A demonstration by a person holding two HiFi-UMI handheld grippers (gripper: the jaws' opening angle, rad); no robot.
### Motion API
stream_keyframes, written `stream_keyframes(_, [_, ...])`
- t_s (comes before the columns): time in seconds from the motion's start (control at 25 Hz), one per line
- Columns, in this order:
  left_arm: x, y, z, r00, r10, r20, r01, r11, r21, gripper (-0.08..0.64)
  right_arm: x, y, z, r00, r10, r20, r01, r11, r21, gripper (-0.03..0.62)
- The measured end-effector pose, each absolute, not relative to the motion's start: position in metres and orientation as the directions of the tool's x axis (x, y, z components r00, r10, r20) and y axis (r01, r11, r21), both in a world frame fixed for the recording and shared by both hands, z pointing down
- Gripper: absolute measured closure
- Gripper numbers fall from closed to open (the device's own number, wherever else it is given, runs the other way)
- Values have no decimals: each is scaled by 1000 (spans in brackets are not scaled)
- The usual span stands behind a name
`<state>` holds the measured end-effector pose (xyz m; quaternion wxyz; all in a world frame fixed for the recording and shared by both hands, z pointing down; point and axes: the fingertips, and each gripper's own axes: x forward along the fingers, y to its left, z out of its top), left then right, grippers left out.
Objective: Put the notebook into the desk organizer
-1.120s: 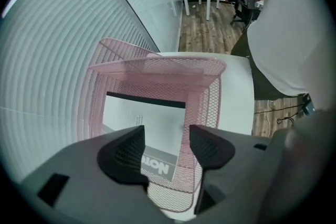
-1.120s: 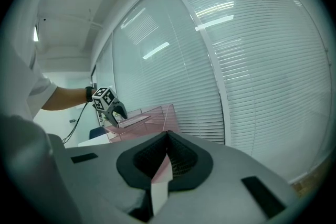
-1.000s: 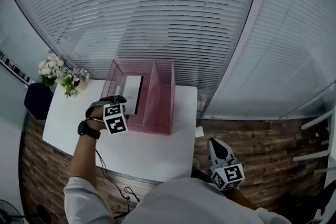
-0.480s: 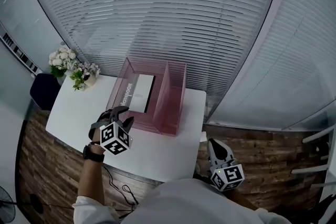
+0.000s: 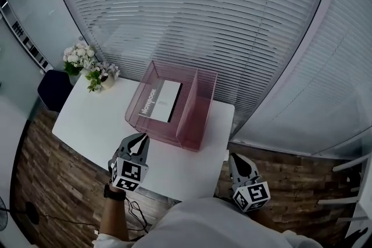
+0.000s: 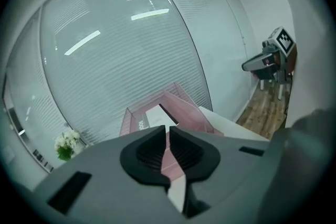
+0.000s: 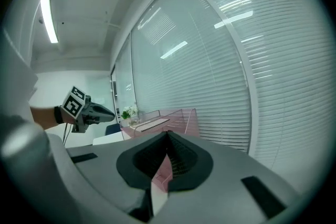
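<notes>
The white notebook [image 5: 161, 100] lies flat in the left compartment of the pink see-through desk organizer [image 5: 152, 129] on the white table [image 5: 90, 119]. The right compartment is empty. My left gripper [image 5: 140, 139] hovers over the table's front edge, a short way in front of the organizer, pointing at it. Its jaws are closing with nothing between them, and the pads nearly meet. My right gripper [image 5: 236, 158] hangs low off the table's right front corner, shut and empty. From the left gripper [image 6: 168, 131] view, the notebook [image 6: 157, 115] shows just past the jaw tips.
White flowers [image 5: 87, 64] in a small pot stand at the table's far left corner. A dark stool [image 5: 54, 90] sits beside that corner. Slatted blinds [image 5: 192, 14] close off the wall behind the table. A cable [image 5: 136, 209] hangs below the front edge over the wooden floor.
My left gripper has drawn back from the organizer to the table's front edge and its jaws have closed. The notebook stays in the left compartment. The right gripper has not moved.
</notes>
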<state>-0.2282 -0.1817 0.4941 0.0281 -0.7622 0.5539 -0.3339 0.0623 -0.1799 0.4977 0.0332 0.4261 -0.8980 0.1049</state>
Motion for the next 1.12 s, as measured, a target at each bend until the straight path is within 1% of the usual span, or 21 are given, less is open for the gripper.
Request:
stream_keyframes(0.32, [-232, -146, 480, 163, -923, 349, -940, -253, -229, 551, 49, -177, 490, -670, -728, 146, -742, 655, -143, 580])
stream_keyframes(0.48, [-231, -128, 481, 160, -929, 335, -962, -223, -159, 551, 40, -172, 485, -689, -710, 143, -724, 677, -130, 580])
stream_keyframes(0.92, [-240, -113, 480, 143, -959, 247, -985, -162, -61, 551, 28, -166, 485, -705, -695, 140, -709, 697, -113, 580])
stream_keyframes(1.12, [-241, -109, 481, 143, -958, 248, -986, -160, -51, 551, 28, -162, 486, -707, -693, 142, -707, 697, -117, 580])
